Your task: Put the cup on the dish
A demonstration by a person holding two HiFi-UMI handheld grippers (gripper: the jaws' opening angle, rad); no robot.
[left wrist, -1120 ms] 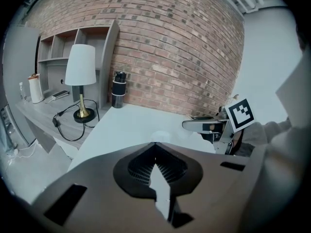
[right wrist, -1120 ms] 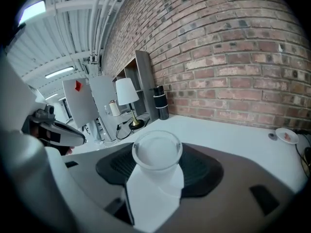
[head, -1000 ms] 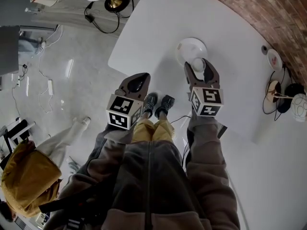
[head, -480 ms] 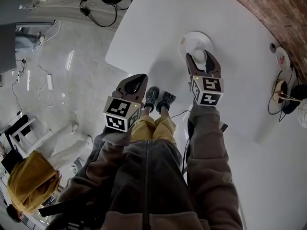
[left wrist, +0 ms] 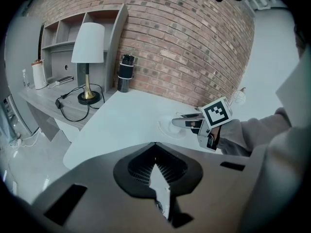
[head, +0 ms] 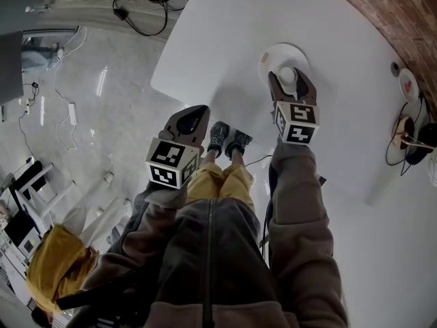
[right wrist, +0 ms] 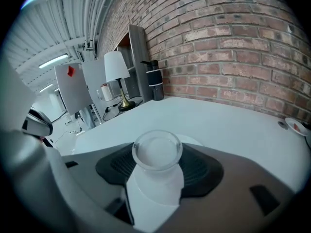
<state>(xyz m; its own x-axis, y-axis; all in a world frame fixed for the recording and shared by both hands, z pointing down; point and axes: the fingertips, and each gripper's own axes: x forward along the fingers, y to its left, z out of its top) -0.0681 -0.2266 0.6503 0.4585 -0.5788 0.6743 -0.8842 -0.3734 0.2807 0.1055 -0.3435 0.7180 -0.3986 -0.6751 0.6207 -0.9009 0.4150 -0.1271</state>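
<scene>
Cup [right wrist: 157,152], translucent white, mouth up, clamped between the jaws of the right gripper [head: 288,82], pads pressing its sides. We see it directly over the round white dish [head: 276,55], at the side of the dish nearest the person. We cannot tell whether the base touches the dish or sits just above it.

Left gripper [head: 196,113] has its jaws together at the tips with nothing between them. It hangs off the table [head: 225,39], over the floor [head: 102,115], just beside the near table edge and well apart from the dish.

Edges: the dish sits a little in from the near edge, which runs diagonally under the right forearm. The rounded table corner lies to the dish's left, near the left gripper. We note bare white tabletop on the left, far and right sides of the dish. The brick wall [head: 403,12] bounds the far side, well apart from the dish. A small round item [head: 408,85] lies by that wall, far to the right. A lamp [left wrist: 87,57] and a black bottle [left wrist: 125,73] stand far to the left, away from the dish.
</scene>
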